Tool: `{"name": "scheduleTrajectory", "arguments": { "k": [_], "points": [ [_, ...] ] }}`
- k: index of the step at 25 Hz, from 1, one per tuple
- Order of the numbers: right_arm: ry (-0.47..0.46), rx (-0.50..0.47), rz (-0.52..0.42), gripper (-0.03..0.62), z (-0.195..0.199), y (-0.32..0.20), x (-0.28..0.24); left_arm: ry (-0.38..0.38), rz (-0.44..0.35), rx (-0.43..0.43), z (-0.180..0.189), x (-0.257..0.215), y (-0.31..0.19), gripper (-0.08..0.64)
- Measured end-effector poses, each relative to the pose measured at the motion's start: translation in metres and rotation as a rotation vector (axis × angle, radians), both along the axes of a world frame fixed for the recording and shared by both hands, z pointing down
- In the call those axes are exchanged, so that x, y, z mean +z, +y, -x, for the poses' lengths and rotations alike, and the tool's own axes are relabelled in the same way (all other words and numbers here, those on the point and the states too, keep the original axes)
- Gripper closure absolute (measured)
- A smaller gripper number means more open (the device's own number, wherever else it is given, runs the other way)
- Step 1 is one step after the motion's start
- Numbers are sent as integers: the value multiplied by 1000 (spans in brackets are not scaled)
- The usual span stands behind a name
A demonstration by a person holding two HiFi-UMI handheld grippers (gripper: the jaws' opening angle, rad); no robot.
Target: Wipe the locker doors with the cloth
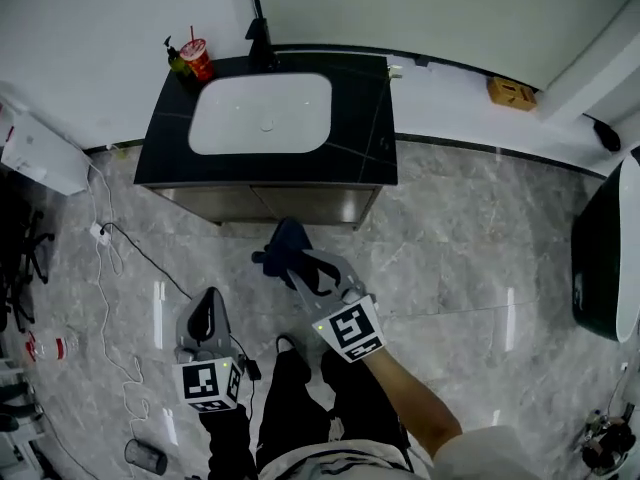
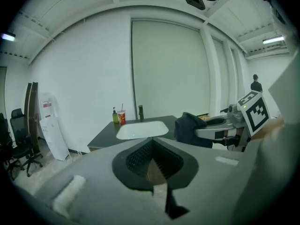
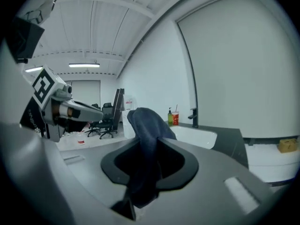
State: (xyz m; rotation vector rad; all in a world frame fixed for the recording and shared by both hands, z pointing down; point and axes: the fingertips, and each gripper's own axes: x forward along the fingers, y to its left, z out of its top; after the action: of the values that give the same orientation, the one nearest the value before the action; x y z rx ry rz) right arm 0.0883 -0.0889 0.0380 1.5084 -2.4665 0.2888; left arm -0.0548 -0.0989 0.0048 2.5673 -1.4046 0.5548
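The right gripper (image 3: 143, 168) is clamping its jaws on a dark blue cloth (image 3: 144, 125); the cloth is bunching up above the jaws and trailing down through the gap between them; in the head view this gripper is reaching forward over the grey marble floor (image 1: 470, 268), with the cloth leading, near the metal cabinet doors (image 1: 300, 205) under the counter; whether the cloth is touching them cannot be told; the left gripper (image 2: 153, 170) is keeping its jaws pressed together with nothing between them; it is hanging lower and to the left, well apart from the right one, pointing the same way; beyond both, a black counter (image 1: 368, 118) is carrying a white basin (image 1: 262, 115), a dark faucet (image 1: 262, 43), a green soap bottle (image 1: 178, 63) and a red cup (image 1: 197, 60) just beside it; a white cable (image 1: 110, 258) is running across the floor on the left.
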Motion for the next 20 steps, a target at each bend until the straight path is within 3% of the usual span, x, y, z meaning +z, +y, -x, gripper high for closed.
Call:
{"name": "scheduleTrajectory", "arguments": {
  "k": [5, 11, 20],
  "points": [
    [-4, 103, -42, 505, -27, 43, -89, 34, -35, 25, -25, -67, 22, 560],
    [-13, 190, -47, 505, -49, 81, -132, 63, -53, 83, -43, -112, 43, 560],
    [-54, 361, -95, 505, -25, 140, -190, 112, -86, 215, -20, -163, 92, 560]
  ]
}}
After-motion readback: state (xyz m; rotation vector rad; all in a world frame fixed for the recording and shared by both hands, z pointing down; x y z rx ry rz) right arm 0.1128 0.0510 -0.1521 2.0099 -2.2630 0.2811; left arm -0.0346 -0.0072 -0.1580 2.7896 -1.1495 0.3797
